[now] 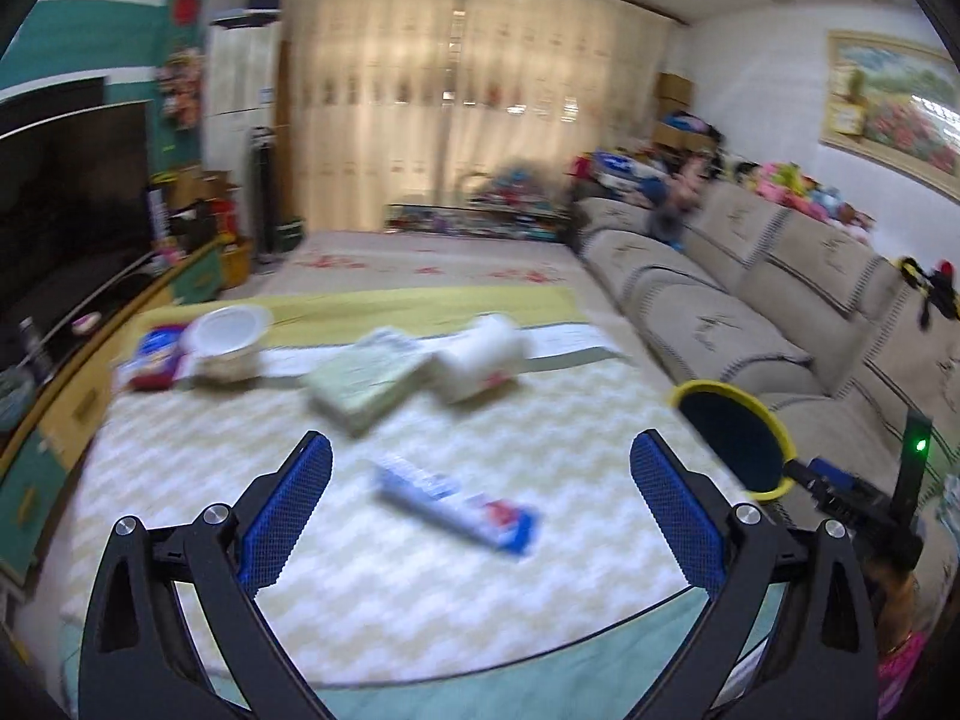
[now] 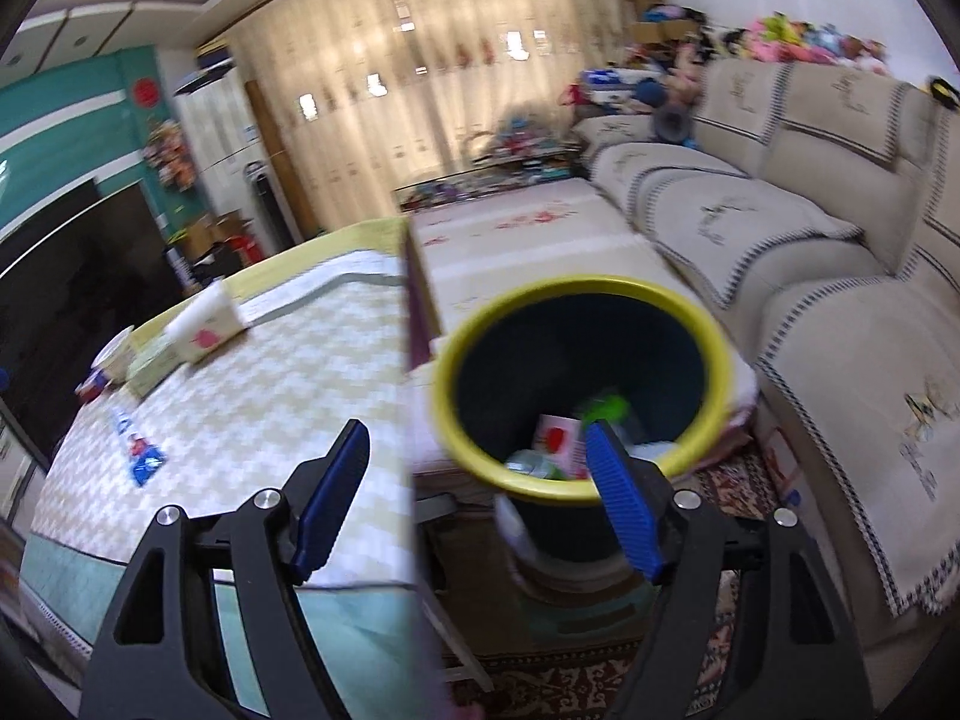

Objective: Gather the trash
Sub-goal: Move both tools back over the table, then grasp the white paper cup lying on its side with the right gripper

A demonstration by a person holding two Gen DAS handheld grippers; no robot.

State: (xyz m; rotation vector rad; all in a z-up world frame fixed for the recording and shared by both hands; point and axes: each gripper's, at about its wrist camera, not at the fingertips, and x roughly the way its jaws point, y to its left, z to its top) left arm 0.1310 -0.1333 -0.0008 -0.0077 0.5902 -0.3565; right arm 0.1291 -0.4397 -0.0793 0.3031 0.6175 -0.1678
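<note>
On the checkered table cloth [image 1: 420, 576] a blue-and-white tube [image 1: 456, 504] lies just beyond my left gripper [image 1: 480, 441], which is open wide with nothing between its fingers. Farther back are a green pack [image 1: 372, 378], a white carton [image 1: 486, 357], a white cup [image 1: 231, 342] and a blue-red packet [image 1: 153, 357]. A dark bin with a yellow rim [image 2: 582, 384] stands off the table's right edge with trash inside. My right gripper [image 2: 477, 427] hovers open over its near rim. One blue pad [image 2: 618, 498] overlaps the rim and grips nothing.
A beige sofa [image 2: 780, 222] runs along the right, close behind the bin [image 1: 732, 438]. A TV on a low cabinet [image 1: 72, 210] lines the left wall. The other gripper's black body with a green light [image 1: 918, 447] shows at the right edge. A patterned rug [image 2: 600, 678] covers the floor under the bin.
</note>
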